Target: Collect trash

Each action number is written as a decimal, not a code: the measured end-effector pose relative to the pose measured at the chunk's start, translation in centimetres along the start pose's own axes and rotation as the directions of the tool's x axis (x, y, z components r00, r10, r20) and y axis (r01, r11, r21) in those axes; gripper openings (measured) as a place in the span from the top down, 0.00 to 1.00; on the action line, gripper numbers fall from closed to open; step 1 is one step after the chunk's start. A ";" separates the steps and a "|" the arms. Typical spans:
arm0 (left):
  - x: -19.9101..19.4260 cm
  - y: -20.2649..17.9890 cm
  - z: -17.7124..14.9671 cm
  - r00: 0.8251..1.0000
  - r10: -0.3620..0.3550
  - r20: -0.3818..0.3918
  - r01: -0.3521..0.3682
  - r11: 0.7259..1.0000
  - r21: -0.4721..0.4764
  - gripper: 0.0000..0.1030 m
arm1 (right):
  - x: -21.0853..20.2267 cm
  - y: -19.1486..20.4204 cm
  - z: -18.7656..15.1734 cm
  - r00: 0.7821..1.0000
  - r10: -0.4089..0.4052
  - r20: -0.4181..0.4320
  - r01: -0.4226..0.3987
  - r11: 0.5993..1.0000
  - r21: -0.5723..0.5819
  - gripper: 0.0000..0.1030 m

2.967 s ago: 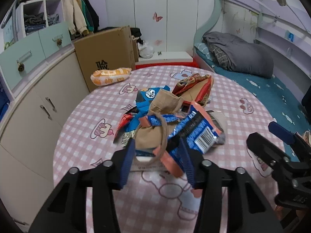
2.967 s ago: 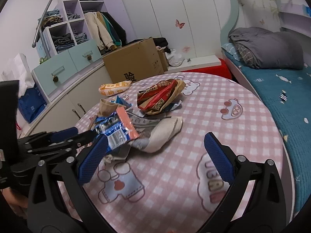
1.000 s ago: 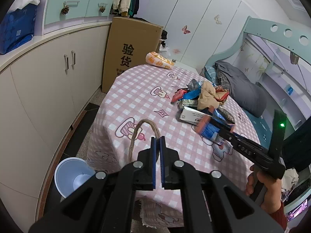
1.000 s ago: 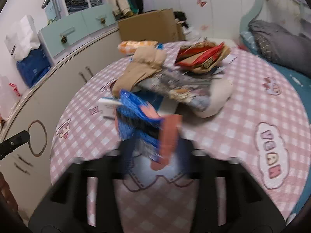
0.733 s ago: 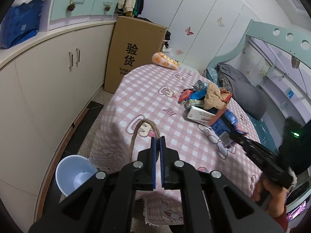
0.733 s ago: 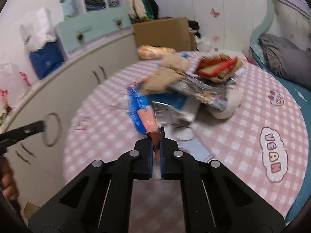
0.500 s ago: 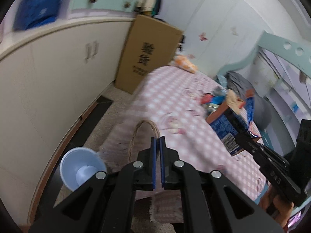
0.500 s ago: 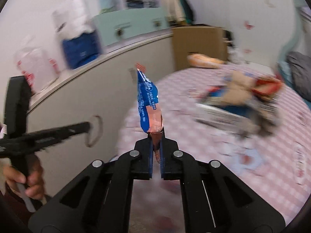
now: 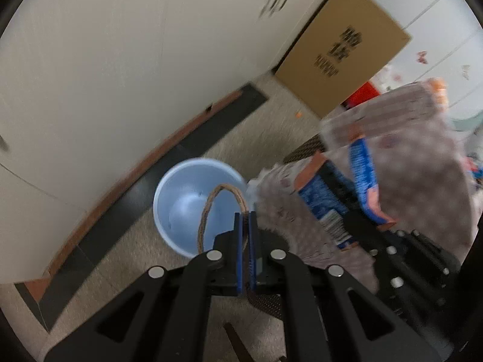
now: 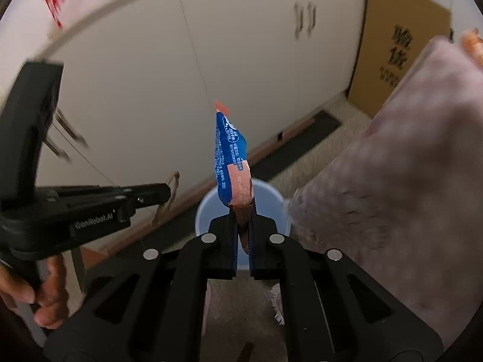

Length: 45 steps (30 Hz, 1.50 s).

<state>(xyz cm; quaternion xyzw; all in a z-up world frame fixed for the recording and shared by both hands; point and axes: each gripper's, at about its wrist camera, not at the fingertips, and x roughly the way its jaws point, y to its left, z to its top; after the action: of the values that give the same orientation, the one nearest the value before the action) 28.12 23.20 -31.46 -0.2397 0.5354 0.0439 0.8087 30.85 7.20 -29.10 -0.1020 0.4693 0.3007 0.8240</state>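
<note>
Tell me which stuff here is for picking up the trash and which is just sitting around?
For the job:
- blue snack wrapper, pinched in the right gripper
- brown rope loop, pinched in the left gripper
- pale blue bin on the floor

Just sitting around:
- cardboard box
- white cupboards
- pink checked tablecloth

Beige carpeted floor (image 9: 126, 259), pale blue bin (image 9: 187, 202) standing on it, cardboard box (image 9: 341, 57) beyond
</note>
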 end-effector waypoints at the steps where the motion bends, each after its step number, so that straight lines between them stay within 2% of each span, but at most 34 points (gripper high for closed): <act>1: 1.7 0.6 0.4 1.000 0.004 -0.028 -0.005 1.000 -0.017 0.97 | 1.2 -0.1 -0.3 1.000 -0.008 -0.019 0.008 1.000 -0.002 0.95; 6: 5.6 1.0 2.0 0.997 0.025 -0.072 -0.027 0.999 -0.027 0.95 | 7.0 -1.2 -0.7 0.993 -0.026 -0.111 0.030 0.999 0.035 0.95; 8: 7.1 1.0 2.8 0.996 0.007 -0.086 -0.010 0.999 -0.035 0.76 | 8.2 -1.9 -0.6 0.992 -0.032 -0.121 0.038 0.998 0.051 0.95; 9: 7.4 1.0 2.9 0.996 0.016 -0.089 -0.019 0.999 -0.034 0.53 | 8.8 -2.0 -0.4 0.991 -0.036 -0.128 0.044 0.997 0.059 0.94; 10: 7.8 1.2 3.1 0.996 0.047 -0.081 -0.050 0.998 -0.029 0.43 | 8.8 -3.1 -0.5 0.991 -0.035 -0.129 0.043 0.997 0.063 0.94; 12: 8.1 1.4 3.1 0.994 0.081 -0.069 -0.083 0.996 -0.017 0.42 | 9.0 -3.4 -0.7 0.991 -0.025 -0.132 0.034 0.997 0.069 0.94; 15: 8.4 2.3 3.0 0.994 0.080 -0.078 -0.083 0.996 -0.035 0.41 | 9.8 -3.4 -0.3 0.990 -0.004 -0.142 0.016 0.996 0.083 0.94; 17: 8.1 3.0 2.6 0.992 0.107 -0.072 -0.110 0.993 -0.039 0.40 | 10.2 -3.4 -0.2 0.990 0.007 -0.143 0.005 0.996 0.086 0.93; 26: 4.1 6.4 1.7 0.975 0.221 -0.013 -0.221 0.970 -0.101 0.35 | 9.8 -1.1 1.0 0.993 0.063 -0.102 -0.055 0.996 0.075 0.90; 28: 2.9 7.0 1.6 0.971 0.239 0.008 -0.236 0.964 -0.120 0.33 | 9.4 -0.4 1.6 0.994 0.067 -0.084 -0.060 0.995 0.076 0.86; 29: 2.4 7.1 1.6 0.969 0.245 0.017 -0.241 0.962 -0.126 0.33 | 9.4 -0.1 2.0 0.995 0.065 -0.075 -0.059 0.995 0.076 0.80; 31: 1.4 7.4 1.5 0.967 0.252 0.031 -0.246 0.959 -0.138 0.32 | 9.3 0.0 2.5 0.996 0.068 -0.061 -0.062 0.994 0.089 0.60; 32: 0.9 7.5 1.5 0.966 0.254 0.038 -0.247 0.959 -0.140 0.32 | 9.1 0.0 2.8 0.998 0.051 -0.048 -0.046 0.994 0.095 0.47; 37: -1.3 7.2 1.0 0.964 0.260 0.060 -0.249 0.957 -0.146 0.32 | 7.4 0.4 3.2 0.999 0.024 -0.034 -0.021 0.997 0.077 0.47; 42: -3.9 5.7 0.4 0.963 0.249 0.105 -0.234 0.962 -0.141 0.32 | 2.9 1.2 2.9 0.999 0.014 0.031 -0.015 0.998 0.054 0.47; 45: -6.9 4.2 0.1 0.957 0.234 0.169 -0.215 0.968 -0.126 0.31 | -0.1 1.7 3.1 0.996 0.015 0.084 -0.019 0.998 0.052 0.47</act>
<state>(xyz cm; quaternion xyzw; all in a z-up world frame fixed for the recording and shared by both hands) 23.88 28.22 -26.74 -0.2150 0.4799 0.1857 0.8301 31.95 9.90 -27.13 -0.0635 0.4430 0.2992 0.8427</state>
